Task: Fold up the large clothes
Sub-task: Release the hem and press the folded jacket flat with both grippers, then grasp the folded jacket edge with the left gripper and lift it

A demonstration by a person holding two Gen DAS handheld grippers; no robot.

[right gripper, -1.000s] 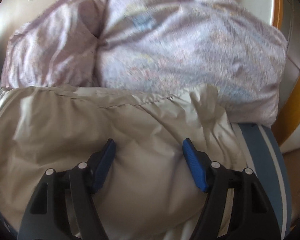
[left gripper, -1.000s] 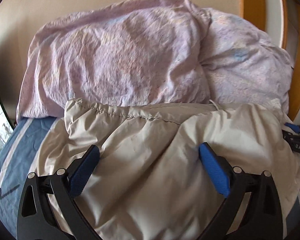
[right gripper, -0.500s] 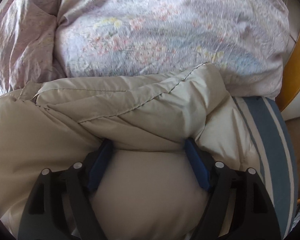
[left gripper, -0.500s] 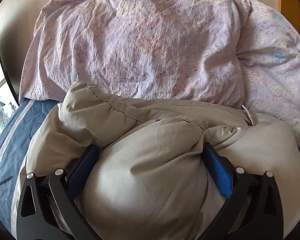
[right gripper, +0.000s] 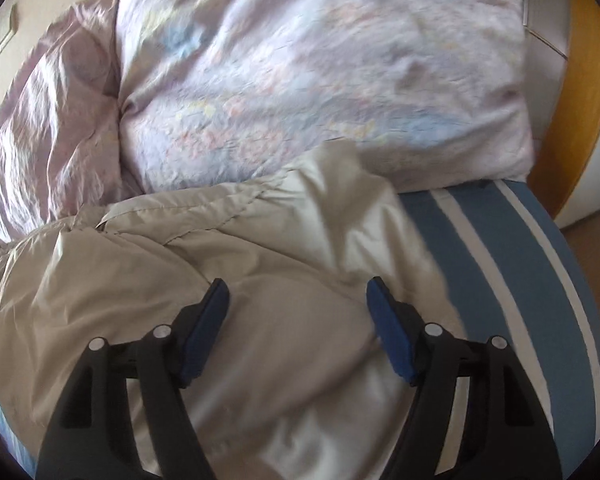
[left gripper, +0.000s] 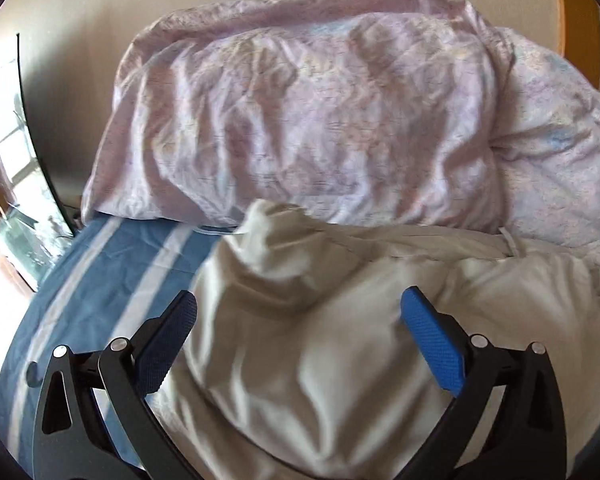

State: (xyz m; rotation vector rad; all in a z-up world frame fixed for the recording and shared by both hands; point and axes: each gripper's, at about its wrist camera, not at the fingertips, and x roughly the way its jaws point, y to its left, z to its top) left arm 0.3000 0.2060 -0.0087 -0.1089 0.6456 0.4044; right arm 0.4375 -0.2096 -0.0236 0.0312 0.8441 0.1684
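Blue rubber pads line both tools; the left gripper (left gripper: 298, 318) stands spread wide over the beige puffy jacket (left gripper: 340, 340), its pads apart with fabric bulging between them but nothing pinched; whether the pads press on the cloth cannot be told, and the picture is blurred here; the right gripper (right gripper: 298, 320) is likewise spread, poised over the same jacket (right gripper: 220, 280), clamping nothing. Outward from the tools, the jacket lies bunched on the blue-and-white striped bedsheet (left gripper: 100, 280), its stitched far edge doubled over and resting against the lilac floral pillows (left gripper: 320, 120); the sheet shows bare on the jacket's left in the left view and on its right (right gripper: 500, 260) in the right view. As a judgement, one fold seems made and let go; the bundle looks lumpy, so smoothing and probably a further fold remain.
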